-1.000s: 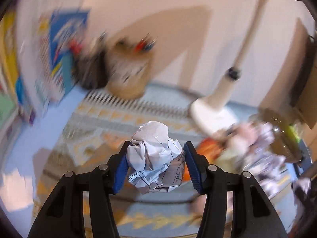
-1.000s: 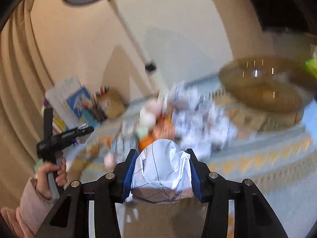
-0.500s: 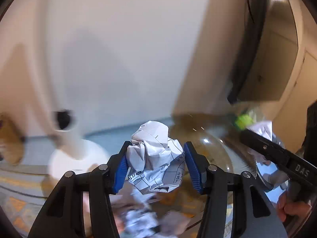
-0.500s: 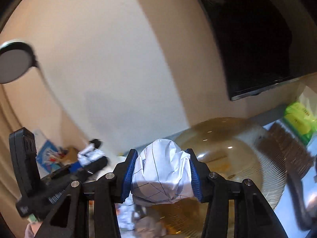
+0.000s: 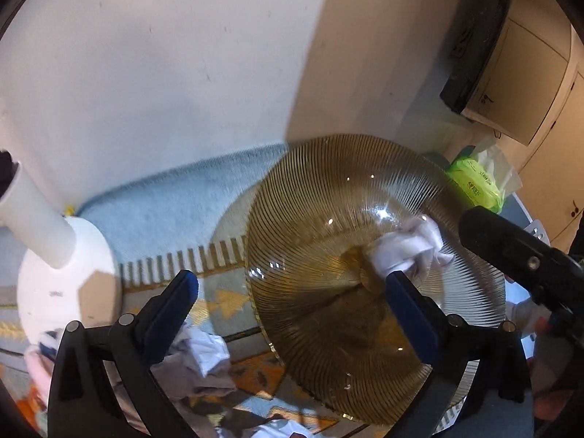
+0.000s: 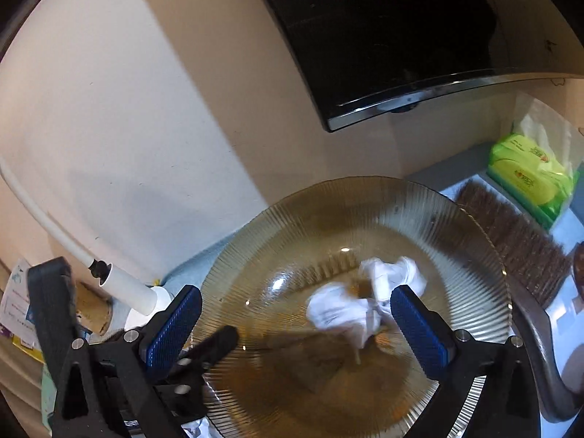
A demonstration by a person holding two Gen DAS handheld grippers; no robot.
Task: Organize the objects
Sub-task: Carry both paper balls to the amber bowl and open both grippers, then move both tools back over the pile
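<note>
A wide ribbed amber glass bowl (image 5: 317,197) (image 6: 460,219) stands on the blue patterned cloth. Crumpled white paper balls (image 5: 405,248) (image 6: 350,310) lie blurred inside it. My left gripper (image 5: 292,303) hangs open over the bowl's near left side with nothing between its blue pads. My right gripper (image 6: 295,314) is open above the bowl as well, empty. The other gripper's black body shows at the right of the left wrist view and at the lower left of the right wrist view. More crumpled paper (image 5: 197,357) lies on the cloth by the left fingers.
A white lamp base (image 5: 65,284) with its stem (image 6: 54,230) stands left of the bowl. A green wipes pack (image 5: 474,182) (image 6: 529,175) sits behind at right, under a dark screen (image 6: 401,36). A brown brush (image 6: 511,233) lies right of the bowl. The wall is close behind.
Both grippers swung over the amber bowl and opened. The paper balls they held have dropped into the bowl.
</note>
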